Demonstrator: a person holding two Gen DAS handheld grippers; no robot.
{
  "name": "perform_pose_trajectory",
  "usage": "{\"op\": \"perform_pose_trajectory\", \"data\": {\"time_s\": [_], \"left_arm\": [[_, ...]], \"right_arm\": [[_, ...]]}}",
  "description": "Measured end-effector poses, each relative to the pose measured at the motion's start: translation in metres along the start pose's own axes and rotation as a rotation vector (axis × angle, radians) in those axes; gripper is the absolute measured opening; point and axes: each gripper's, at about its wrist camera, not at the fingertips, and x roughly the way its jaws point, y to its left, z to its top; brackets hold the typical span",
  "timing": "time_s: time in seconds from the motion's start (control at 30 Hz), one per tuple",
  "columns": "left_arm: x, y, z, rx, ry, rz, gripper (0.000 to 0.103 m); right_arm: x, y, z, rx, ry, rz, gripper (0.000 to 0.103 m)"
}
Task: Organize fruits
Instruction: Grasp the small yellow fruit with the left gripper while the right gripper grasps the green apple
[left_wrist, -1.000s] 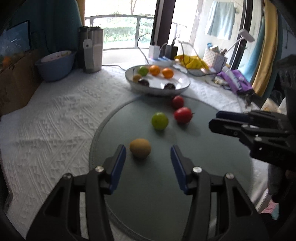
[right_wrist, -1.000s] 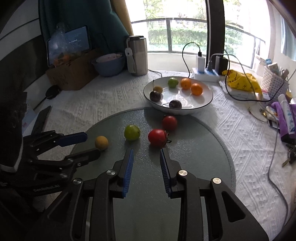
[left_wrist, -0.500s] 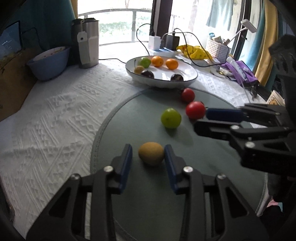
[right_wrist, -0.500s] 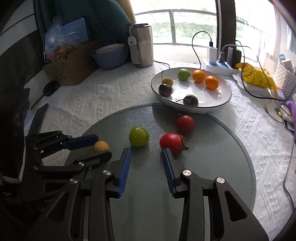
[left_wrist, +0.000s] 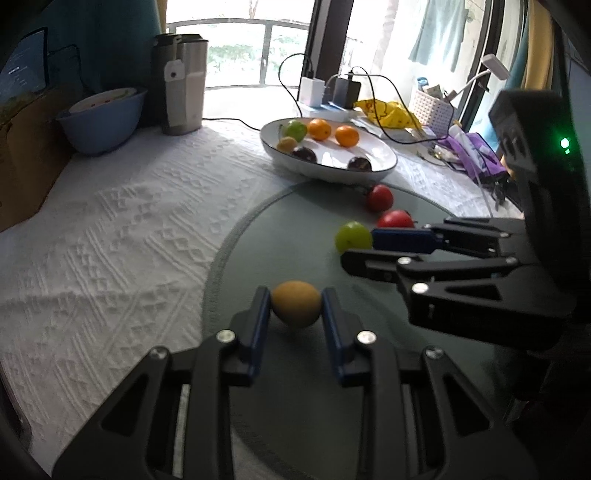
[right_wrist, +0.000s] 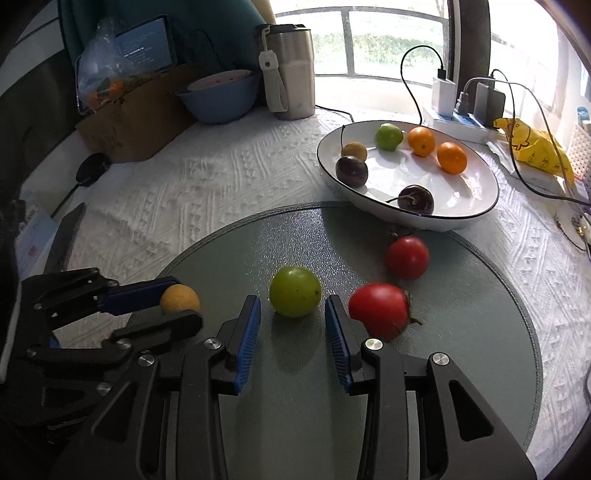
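Fruits (right_wrist: 421, 142) are already sitting in the white plate (right_wrist: 476, 218) at one o'clock, six of them, while four are waiting on the grey mat (right_wrist: 461, 369). I am pinching the yellow fruit (left_wrist: 295, 303) with my left claw (left_wrist: 295, 314) at the mat's nine o'clock edge, and my right claw (right_wrist: 291, 325) is spreading around the green fruit (right_wrist: 294, 291), with two red ones (right_wrist: 380, 310) left.

Left gripper (left_wrist: 296, 301): blue pads against both sides of the yellow fruit (left_wrist: 296, 302), seemingly clamped
Right gripper (left_wrist: 356, 245): beside the green fruit (left_wrist: 352, 236); finger spacing unclear edge-on
White plate (left_wrist: 384, 168): holds six fruits
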Motion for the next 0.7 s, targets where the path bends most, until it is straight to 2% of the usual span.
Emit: {"op": "perform_pose_trajectory", "data": {"time_s": [0.33, 0.4, 0.43, 0.7], "left_arm": [[-0.005, 0.016, 0.001, -0.022, -0.012, 0.016, 0.029], [-0.006, 0.017, 0.0, -0.027, -0.012, 0.02, 0.029], [-0.006, 0.017, -0.001, -0.027, -0.012, 0.022, 0.029], [-0.012, 0.012, -0.003, -0.028, -0.019, 0.029, 0.029]], "right_arm": [[0.011, 0.011, 0.009, -0.051, 0.019, -0.032, 0.038], [0.012, 0.013, 0.009, -0.065, 0.019, -0.033, 0.036], [0.011, 0.014, 0.008, -0.07, 0.019, -0.032, 0.031], [0.002, 0.016, 0.004, -0.074, -0.004, -0.021, 0.031]]}}
